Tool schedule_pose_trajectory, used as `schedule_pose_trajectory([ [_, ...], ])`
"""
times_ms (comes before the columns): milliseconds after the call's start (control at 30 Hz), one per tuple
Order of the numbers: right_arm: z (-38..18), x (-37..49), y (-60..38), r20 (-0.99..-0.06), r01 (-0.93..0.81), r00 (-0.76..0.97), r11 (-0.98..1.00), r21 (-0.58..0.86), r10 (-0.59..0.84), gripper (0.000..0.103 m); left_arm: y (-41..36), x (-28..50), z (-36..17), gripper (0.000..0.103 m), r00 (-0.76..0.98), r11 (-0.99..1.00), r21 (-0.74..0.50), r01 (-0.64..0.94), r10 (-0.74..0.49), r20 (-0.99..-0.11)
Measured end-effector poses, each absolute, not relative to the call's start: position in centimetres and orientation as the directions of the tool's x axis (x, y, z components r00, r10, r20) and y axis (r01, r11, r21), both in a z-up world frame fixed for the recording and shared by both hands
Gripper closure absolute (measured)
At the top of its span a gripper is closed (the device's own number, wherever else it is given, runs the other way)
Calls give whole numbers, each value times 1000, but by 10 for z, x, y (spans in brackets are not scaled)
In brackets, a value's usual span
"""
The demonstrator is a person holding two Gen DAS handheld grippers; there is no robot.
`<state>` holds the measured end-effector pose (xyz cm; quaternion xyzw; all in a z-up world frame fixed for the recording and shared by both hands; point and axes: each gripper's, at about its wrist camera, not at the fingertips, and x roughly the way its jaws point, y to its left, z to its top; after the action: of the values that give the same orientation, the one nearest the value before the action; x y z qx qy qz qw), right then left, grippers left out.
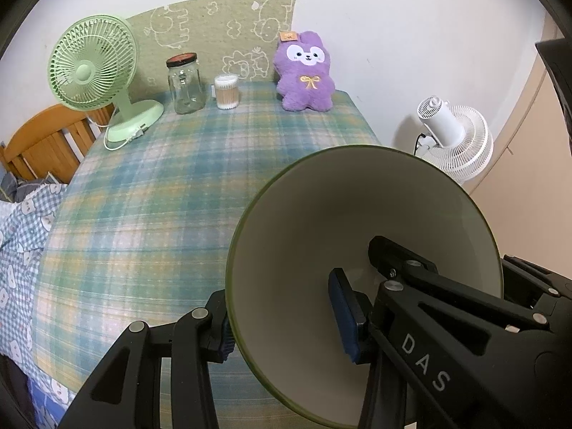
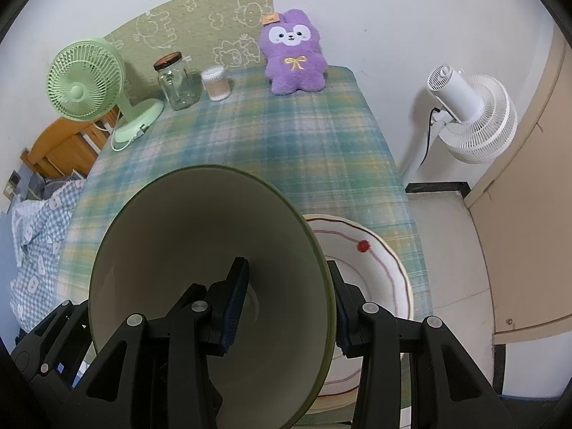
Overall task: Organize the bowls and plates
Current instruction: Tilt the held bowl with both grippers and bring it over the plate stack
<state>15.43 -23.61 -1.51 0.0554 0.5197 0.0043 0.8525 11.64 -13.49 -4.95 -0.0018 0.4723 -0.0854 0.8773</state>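
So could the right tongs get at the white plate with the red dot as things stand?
Probably not right now. The right tongs are clamped on the rim of the green bowl, which hangs over part of the white plate on the table. They would need to put the bowl down first.

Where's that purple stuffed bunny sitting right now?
The purple bunny sits at the table's far edge against the wall, right of the cotton swab cup.

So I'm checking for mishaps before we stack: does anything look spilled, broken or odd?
Nothing is spilled or broken. The green-rimmed bowl is held by both grippers, left and right, each clamped on its rim. The white plate lies intact on the tablecloth.
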Motion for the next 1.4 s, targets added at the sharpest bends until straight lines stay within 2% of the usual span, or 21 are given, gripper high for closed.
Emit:
schedule_pose_trajectory([
  [833,-68,170,-281,-930,17,352,993,119,105,58,-178,128,-93,57,445,994,-74,80,-102,-890],
  [1400,-68,168,-291,-923,-4,364,991,133,125,58,-187,124,-92,57,466,996,-53,73,-81,-881],
])
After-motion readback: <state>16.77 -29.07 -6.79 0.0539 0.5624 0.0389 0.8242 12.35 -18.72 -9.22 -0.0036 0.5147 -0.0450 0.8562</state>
